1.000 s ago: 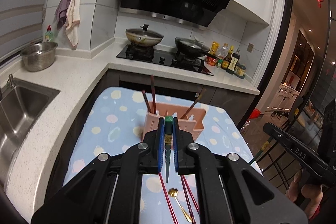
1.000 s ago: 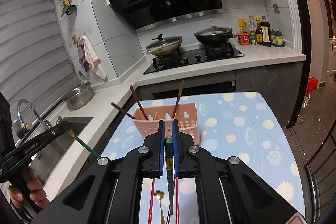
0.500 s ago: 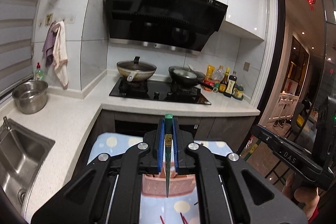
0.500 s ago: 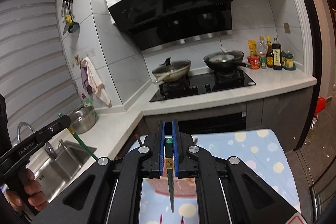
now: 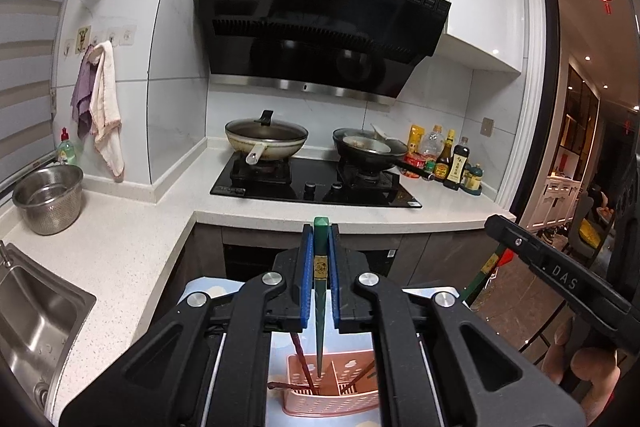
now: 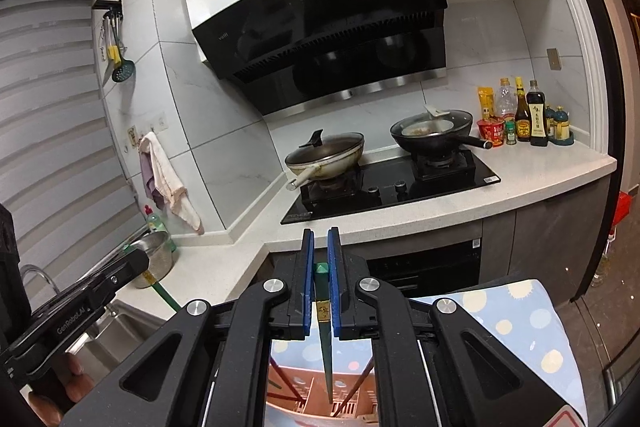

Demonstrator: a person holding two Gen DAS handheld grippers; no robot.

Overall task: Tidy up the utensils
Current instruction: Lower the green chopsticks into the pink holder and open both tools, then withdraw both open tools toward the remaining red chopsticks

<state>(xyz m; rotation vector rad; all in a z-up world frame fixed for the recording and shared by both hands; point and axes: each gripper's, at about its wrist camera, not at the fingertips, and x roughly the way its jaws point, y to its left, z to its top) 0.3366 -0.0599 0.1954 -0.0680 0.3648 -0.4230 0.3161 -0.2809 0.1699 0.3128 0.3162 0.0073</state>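
Note:
My left gripper (image 5: 320, 267) is shut on a green chopstick (image 5: 319, 319) that hangs point down over the pink utensil holder (image 5: 334, 395); its tip is just inside the rim. My right gripper (image 6: 321, 279) is shut on a second green chopstick (image 6: 326, 347), point down over the same holder (image 6: 316, 393). Dark red chopsticks (image 5: 300, 355) stand in the holder. The right gripper (image 5: 560, 279) shows at the right of the left wrist view, and the left gripper (image 6: 80, 299) at the left of the right wrist view.
The holder stands on a table with a blue dotted cloth (image 6: 516, 319). Behind it are a white counter (image 5: 132, 247), a sink (image 5: 32, 311), a steel bowl (image 5: 48, 197), a hob with two pans (image 5: 316, 183) and bottles (image 6: 524, 119).
Both grippers have risen and tilted up, then come over the holder. The table, the spoon and the loose chopsticks have dropped out of view. The green chopsticks now point into the holder.

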